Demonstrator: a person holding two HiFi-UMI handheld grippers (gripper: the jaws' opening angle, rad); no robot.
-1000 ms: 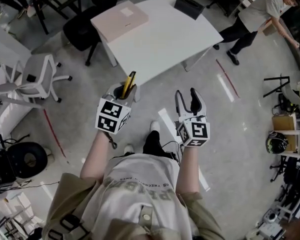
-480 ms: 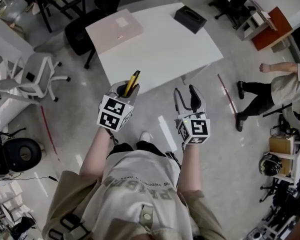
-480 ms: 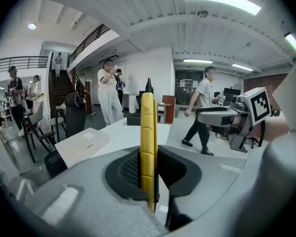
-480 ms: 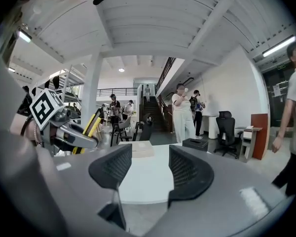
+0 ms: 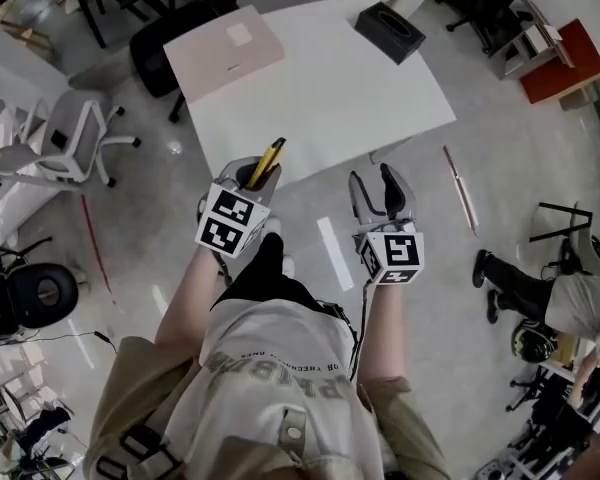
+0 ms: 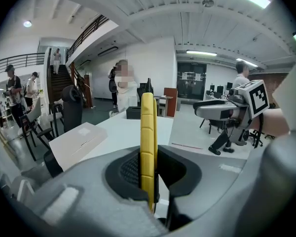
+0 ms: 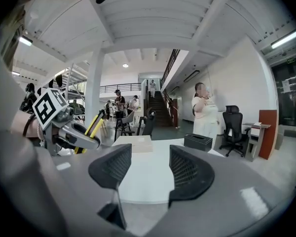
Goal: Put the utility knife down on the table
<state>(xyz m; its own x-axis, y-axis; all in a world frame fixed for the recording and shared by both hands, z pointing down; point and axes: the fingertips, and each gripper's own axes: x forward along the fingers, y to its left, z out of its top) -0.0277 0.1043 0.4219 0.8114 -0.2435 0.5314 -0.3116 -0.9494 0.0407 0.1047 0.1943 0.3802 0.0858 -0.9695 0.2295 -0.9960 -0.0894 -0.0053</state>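
Observation:
My left gripper [image 5: 252, 176] is shut on a yellow utility knife [image 5: 267, 161], which sticks up and forward out of the jaws. In the left gripper view the utility knife [image 6: 148, 142] stands upright, clamped between the dark pads. Just ahead lies the white table [image 5: 330, 108], its near edge a little beyond the knife tip. My right gripper [image 5: 372, 194] hangs over the floor before the table's near edge, open, with nothing between its pads [image 7: 187, 174]. The right gripper view shows the table [image 7: 148, 174] ahead and the left gripper [image 7: 84, 137] with the knife at left.
On the table lie a flat beige box [image 5: 226, 52] at the far left and a black tissue box [image 5: 390, 31] at the far right. A white chair [image 5: 65, 143] stands left, a black chair [image 5: 165, 53] behind the table. A person walks at right [image 5: 540, 288].
Both grippers have moved forward toward the table; its near edge now lies closer to the knife tip. The person at the right has walked off toward the lower right.

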